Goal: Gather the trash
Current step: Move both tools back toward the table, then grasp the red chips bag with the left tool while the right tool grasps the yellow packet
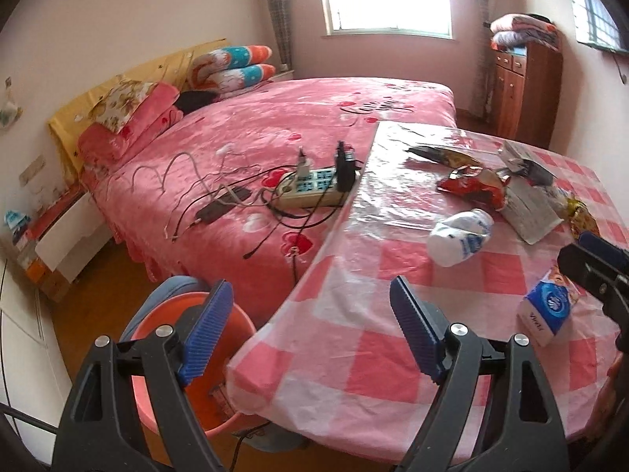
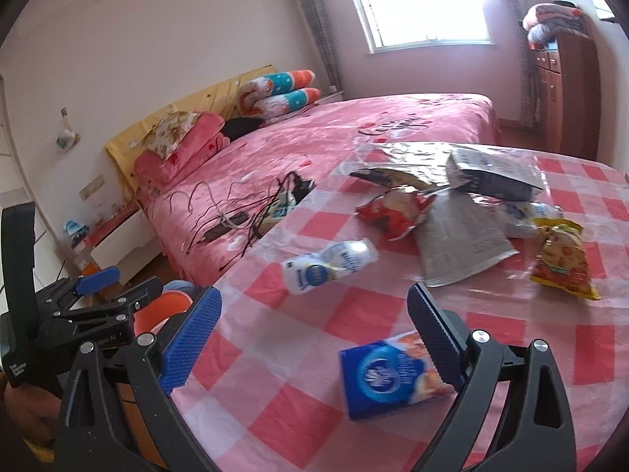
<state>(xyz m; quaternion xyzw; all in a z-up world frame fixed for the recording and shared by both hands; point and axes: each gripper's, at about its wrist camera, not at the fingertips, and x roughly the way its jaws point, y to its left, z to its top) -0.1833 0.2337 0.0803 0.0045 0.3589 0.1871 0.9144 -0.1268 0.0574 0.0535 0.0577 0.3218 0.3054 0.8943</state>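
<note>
Trash lies on a table with a pink checked cloth (image 1: 354, 334) (image 2: 275, 373): a white plastic bottle (image 1: 460, 238) (image 2: 326, 265) on its side, a red snack bag (image 1: 471, 187) (image 2: 393, 212), a yellow snack bag (image 2: 564, 263), a grey paper bag (image 2: 456, 240) and a blue tissue pack (image 1: 546, 306) (image 2: 389, 373). An orange bin (image 1: 165, 334) stands on the floor at the table's near left corner. My left gripper (image 1: 310, 326) is open and empty above the table corner and bin. My right gripper (image 2: 314, 334) is open, its jaws either side of the tissue pack.
A bed with a pink cover (image 1: 275, 126) runs along the table's far left side, with a power strip and cables (image 1: 310, 188) on it. A wooden cabinet (image 1: 523, 90) stands at the back right. A dark box (image 2: 491, 173) lies at the table's far end.
</note>
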